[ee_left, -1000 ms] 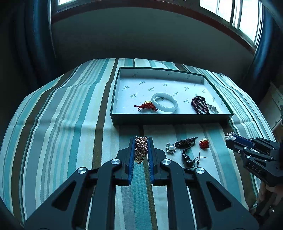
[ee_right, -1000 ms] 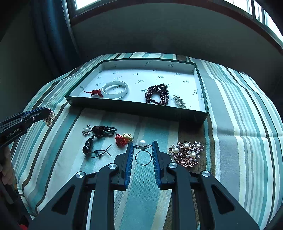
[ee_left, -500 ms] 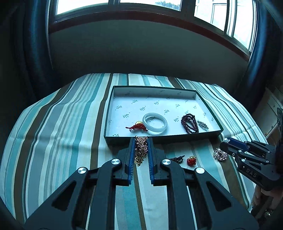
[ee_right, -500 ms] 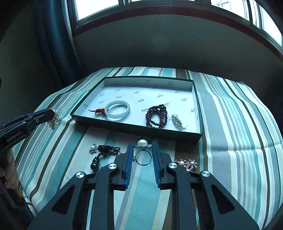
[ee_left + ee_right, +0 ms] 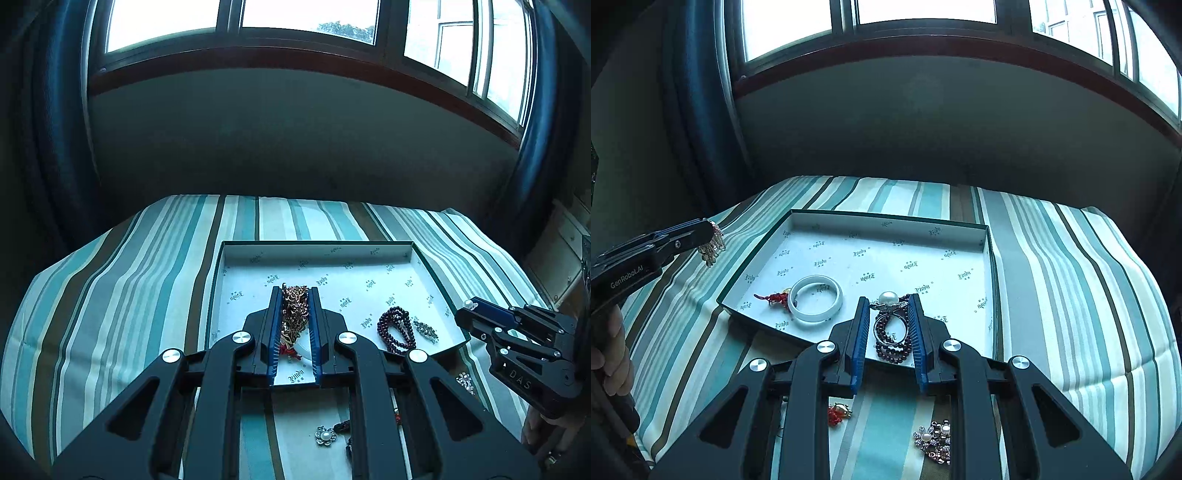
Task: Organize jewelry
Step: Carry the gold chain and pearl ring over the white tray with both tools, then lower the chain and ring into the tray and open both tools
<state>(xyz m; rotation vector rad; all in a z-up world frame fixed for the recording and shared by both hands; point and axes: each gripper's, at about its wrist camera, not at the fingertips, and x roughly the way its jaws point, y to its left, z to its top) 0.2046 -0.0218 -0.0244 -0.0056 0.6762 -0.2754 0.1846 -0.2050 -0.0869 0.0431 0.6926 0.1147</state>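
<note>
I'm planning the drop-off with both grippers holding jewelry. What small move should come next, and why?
Probably carry both a little farther over the tray, then lower. The left gripper is shut on a gold chain cluster, and the right gripper on a pearl ring; both hang near the tray's front edge, above the white bangle and dark bead bracelet.

Your left gripper (image 5: 294,328) and right gripper (image 5: 888,328): black cut-out arms, silver round screws, blue ribbed pads; side lettering "GenRobot.AI" and "DAS".
</note>
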